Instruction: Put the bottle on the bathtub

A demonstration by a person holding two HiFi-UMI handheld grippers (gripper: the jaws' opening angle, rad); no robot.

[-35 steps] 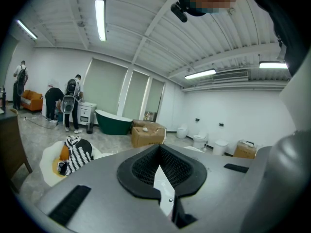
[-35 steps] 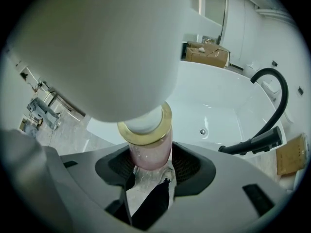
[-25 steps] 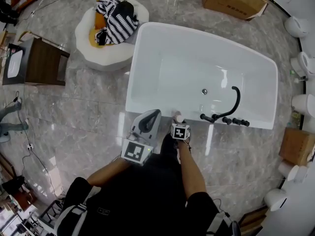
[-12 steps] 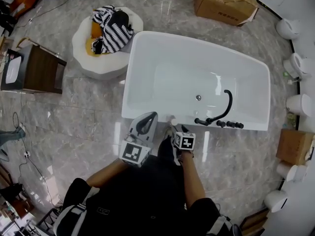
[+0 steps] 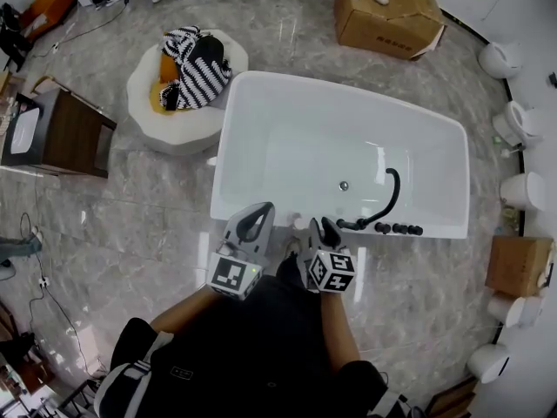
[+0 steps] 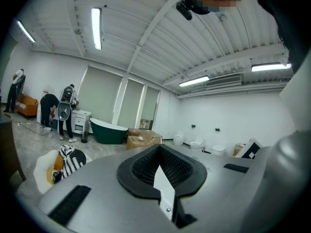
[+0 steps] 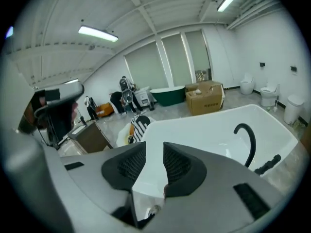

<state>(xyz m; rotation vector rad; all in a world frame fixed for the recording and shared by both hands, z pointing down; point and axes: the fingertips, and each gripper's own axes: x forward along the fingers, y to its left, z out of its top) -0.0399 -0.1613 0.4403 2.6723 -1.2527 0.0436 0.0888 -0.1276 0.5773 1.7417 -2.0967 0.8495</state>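
Pale small bottle on bathtub rim; right fingers empty, apart, lately closing; left fingers together.

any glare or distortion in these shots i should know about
Head view: ceiling lights glare in streaks off the glossy floor and the tub; the edges bend. Left gripper view: strong fisheye, dark corners, a bright ceiling lamp. Right gripper view: same fisheye and vignette; the tub looks bowed.

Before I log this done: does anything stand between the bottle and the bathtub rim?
Nothing visible does. The small pale bottle already seems to stand on the near rim of the bathtub, just left of the black faucet.
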